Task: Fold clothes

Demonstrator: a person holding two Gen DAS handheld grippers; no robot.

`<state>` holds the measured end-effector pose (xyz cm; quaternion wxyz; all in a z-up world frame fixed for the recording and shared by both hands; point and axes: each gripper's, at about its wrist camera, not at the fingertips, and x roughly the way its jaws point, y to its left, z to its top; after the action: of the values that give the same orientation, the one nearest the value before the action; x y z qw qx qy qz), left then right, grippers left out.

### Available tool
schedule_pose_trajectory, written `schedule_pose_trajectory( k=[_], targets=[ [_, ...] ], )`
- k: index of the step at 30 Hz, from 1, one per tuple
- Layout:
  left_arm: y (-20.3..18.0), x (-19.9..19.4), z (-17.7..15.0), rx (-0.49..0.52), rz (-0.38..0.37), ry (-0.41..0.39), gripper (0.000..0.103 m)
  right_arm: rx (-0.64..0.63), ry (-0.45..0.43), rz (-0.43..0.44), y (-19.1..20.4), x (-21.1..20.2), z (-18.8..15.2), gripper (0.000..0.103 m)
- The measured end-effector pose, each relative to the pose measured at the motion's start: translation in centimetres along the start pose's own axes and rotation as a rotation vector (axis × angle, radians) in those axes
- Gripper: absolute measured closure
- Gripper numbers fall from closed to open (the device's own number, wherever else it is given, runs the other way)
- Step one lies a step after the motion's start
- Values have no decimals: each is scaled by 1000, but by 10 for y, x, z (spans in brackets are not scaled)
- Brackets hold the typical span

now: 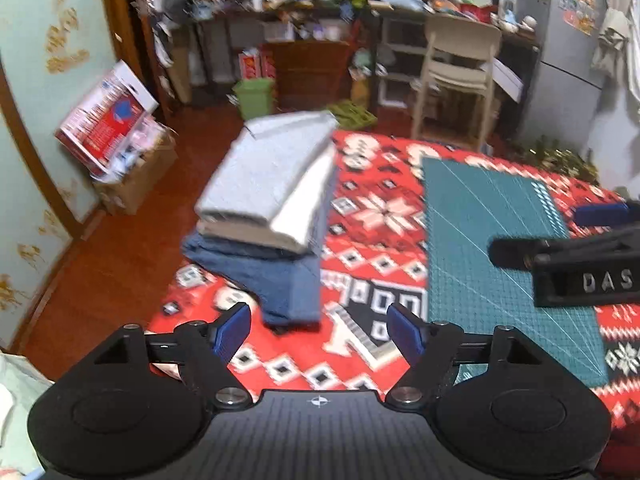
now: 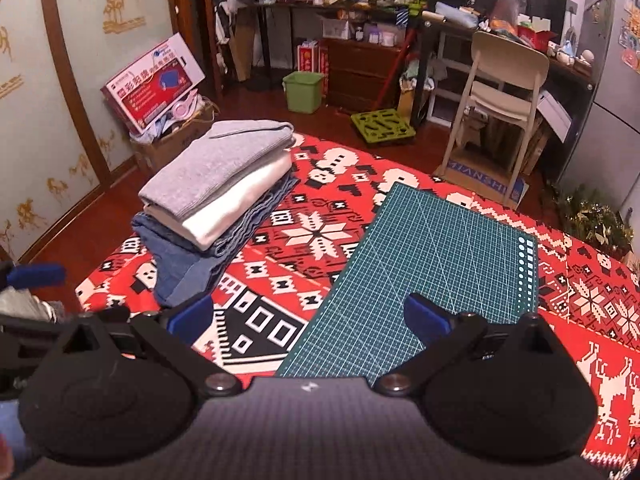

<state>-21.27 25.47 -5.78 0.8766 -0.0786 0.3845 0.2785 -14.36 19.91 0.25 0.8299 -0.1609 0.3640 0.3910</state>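
A stack of folded clothes lies at the far left corner of the red patterned cloth: a grey garment on top, a white one under it, blue ones at the bottom. My left gripper hangs open just short of the stack, nothing between its blue pads. Over the near edge of the green cutting mat my right gripper stands open and holds nothing. The right gripper's black body enters the left wrist view from the right.
The red patterned cloth covers the table. Beyond it are a beige chair, a green bin, a cluttered desk, and a cardboard box with a red-and-white carton by the left wall. Pale fabric shows at the lower left.
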Motion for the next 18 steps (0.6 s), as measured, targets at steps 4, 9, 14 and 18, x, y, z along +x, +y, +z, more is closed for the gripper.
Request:
schedule_pose_trajectory(
  k=[4, 9, 14, 18],
  targets=[
    [-2, -13, 8, 4, 106, -27, 19, -2, -23, -23, 9, -15, 7, 1],
    [4, -24, 20, -56, 150, -22, 15, 12, -16, -6, 17, -25, 12, 1],
    [15, -28, 25, -122, 158, 3, 12, 5, -17, -3, 27, -28, 13, 1],
    [20, -27, 25, -141, 179, 20, 12, -7, -12, -10, 34, -28, 14, 1]
  ],
)
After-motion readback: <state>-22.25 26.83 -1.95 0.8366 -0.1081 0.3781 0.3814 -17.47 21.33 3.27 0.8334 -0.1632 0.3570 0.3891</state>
